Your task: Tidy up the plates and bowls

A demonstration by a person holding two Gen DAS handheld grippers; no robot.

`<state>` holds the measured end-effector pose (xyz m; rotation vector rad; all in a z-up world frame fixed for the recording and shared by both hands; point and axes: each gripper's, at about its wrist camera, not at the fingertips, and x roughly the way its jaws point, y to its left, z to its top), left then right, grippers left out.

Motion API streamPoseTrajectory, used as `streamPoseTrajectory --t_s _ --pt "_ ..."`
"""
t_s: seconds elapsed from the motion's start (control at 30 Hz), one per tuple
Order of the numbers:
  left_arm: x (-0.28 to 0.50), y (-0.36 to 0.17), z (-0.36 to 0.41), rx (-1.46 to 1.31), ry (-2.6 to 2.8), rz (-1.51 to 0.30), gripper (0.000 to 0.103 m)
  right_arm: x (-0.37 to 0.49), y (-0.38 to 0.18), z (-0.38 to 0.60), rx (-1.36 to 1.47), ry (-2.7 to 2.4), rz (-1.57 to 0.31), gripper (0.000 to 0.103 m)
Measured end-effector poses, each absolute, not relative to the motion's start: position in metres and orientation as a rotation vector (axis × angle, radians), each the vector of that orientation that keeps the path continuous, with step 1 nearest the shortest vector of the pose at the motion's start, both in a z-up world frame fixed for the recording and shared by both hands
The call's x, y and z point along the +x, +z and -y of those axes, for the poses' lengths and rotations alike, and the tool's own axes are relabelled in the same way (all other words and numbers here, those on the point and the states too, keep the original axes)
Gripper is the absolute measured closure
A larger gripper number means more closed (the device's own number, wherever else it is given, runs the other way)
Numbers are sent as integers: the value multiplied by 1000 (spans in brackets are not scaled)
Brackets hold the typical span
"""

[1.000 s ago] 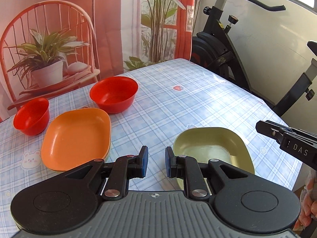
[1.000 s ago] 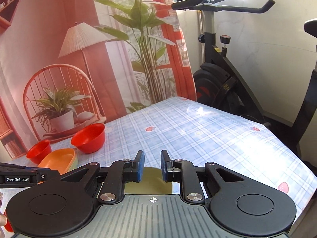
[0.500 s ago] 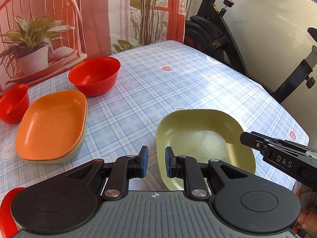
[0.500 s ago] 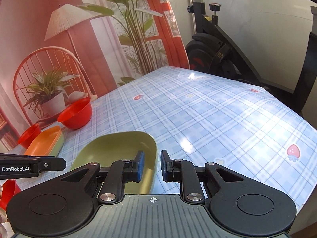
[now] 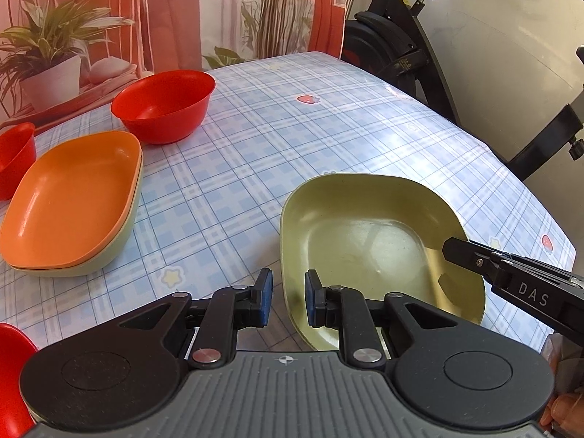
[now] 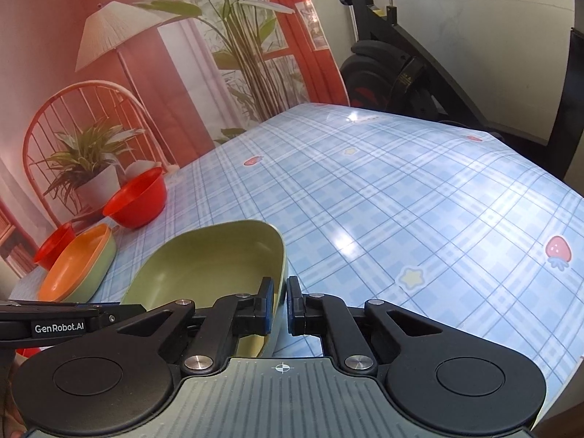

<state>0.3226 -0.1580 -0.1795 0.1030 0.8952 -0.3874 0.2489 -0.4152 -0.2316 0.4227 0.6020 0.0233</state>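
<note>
The step in hand looks like picking up the green plate (image 5: 368, 241) so it can join the stack. The plate lies flat on the desk (image 5: 328, 135), just ahead of both tools. The left hand-held gripper (image 5: 285, 303) has its fingers parted, and the plate's near-left rim sits right in front of the gap, not yet between the pads as far as I can tell. The right hand-held gripper (image 6: 278, 304) is also parted, narrowly, with the plate's right rim at or just inside the gap; whether the pads touch it is unclear. Neither tool grips anything. Far off to the left of the left gripper sits the orange plate (image 5: 73, 197), nested on a pale green one, with a big red bowl (image 5: 164, 104) beyond it and a small red bowl (image 5: 14, 157) at its left. The next move, I judge, calls for sliding one pad under or over the rim, closing firmly, and lifting level, since a shallow, smooth plate may slip or tip when held by one edge.
</note>
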Motion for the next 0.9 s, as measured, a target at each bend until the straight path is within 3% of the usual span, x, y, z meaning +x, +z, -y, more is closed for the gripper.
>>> streamPoseTrajectory --t_s 0.17,0.3,0.9 --pt "318 -182 156 37 -378 -907 84 252 -230 413 402 21 -617 96" --pt "310 -183 151 -4 -358 -891 93 252 -230 412 400 18 -622 97" --pt "273 -144 116 -61 -274 -816 93 236 -201 386 386 101 -645 97"
